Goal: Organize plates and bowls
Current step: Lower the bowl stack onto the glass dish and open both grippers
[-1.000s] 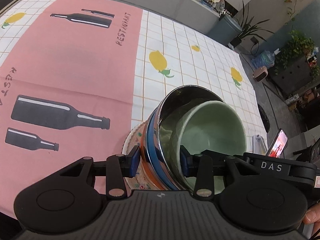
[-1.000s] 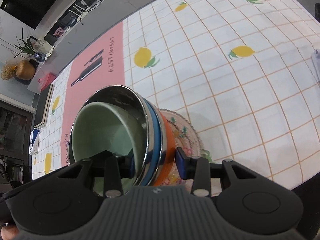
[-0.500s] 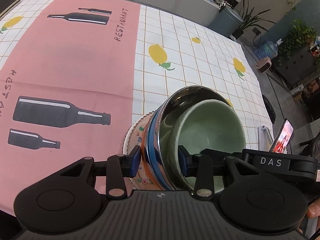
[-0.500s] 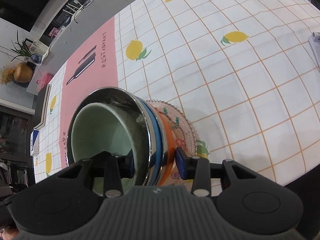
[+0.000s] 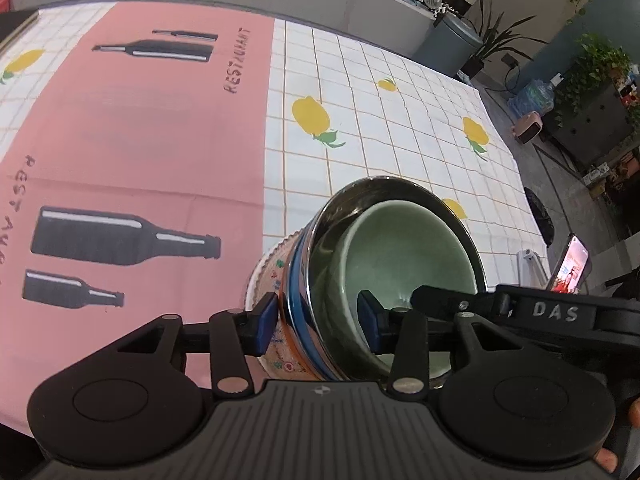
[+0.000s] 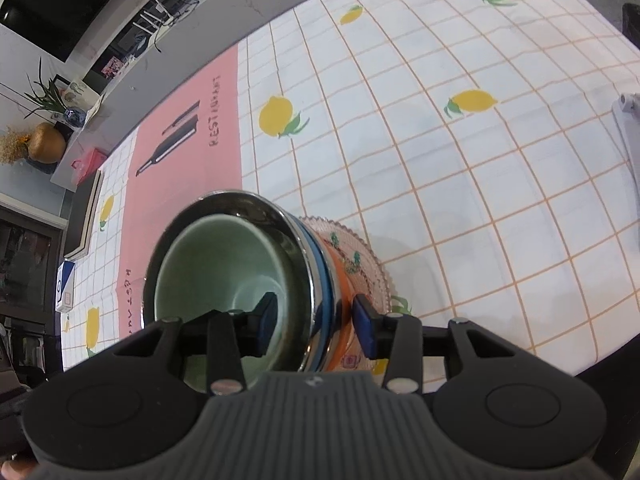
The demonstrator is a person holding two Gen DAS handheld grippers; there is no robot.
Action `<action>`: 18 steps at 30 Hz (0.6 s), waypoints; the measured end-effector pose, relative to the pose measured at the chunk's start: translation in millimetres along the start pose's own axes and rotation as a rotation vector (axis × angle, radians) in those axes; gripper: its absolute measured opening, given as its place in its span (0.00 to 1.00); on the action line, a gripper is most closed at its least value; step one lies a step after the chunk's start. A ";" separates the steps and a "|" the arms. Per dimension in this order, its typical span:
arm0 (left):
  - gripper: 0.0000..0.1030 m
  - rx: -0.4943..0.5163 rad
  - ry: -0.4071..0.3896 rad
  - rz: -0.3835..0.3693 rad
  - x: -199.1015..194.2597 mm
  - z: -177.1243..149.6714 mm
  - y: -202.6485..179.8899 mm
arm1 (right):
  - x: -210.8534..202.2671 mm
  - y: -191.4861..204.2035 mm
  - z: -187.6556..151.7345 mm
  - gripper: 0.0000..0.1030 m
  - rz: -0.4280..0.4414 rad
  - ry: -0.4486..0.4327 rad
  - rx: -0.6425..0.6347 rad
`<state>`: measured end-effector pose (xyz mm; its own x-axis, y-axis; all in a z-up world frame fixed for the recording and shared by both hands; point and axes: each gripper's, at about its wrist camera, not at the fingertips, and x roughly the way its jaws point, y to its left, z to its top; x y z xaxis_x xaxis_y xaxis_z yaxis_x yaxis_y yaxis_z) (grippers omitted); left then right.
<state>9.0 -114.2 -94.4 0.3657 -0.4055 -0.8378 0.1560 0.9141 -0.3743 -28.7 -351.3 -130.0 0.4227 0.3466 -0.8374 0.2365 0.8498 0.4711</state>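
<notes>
Blue rubber pads on the left gripper straddle the near wall of the bowl stack: one pad sits outside against the patterned orange side, the other inside the green bowl. The jaws look clenched on that wall. The right gripper mirrors this from the opposite side, one pad inside the green bowl, one outside beside the orange band, also clamped. So the stack lies between the two grippers, equally near to each, its axis leaning over. The green bowl nests in a steel bowl with a blue rim band, over a scalloped glass plate. The stack seems to hover just above the lemon-checked tablecloth, though contact underneath is hidden.
</notes>
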 end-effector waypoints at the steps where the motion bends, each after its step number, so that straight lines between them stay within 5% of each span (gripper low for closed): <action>1: 0.47 0.007 -0.010 0.001 -1.5 0.1 -0.6 | -1.2 0.6 0.7 0.45 -0.002 -0.006 -0.005; 13: 0.59 0.080 -0.090 0.015 -19.3 -1.1 -5.2 | -10.5 7.0 0.7 0.59 -0.055 -0.037 -0.044; 18: 0.61 0.148 -0.205 0.015 -51.6 -0.5 -9.2 | -39.0 22.6 -0.6 0.62 -0.087 -0.146 -0.127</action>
<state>-11.7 -101.7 -48.0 0.5451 -0.3963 -0.7388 0.2767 0.9169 -0.2876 -40.3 -345.4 -86.8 0.5297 0.2169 -0.8200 0.1693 0.9202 0.3528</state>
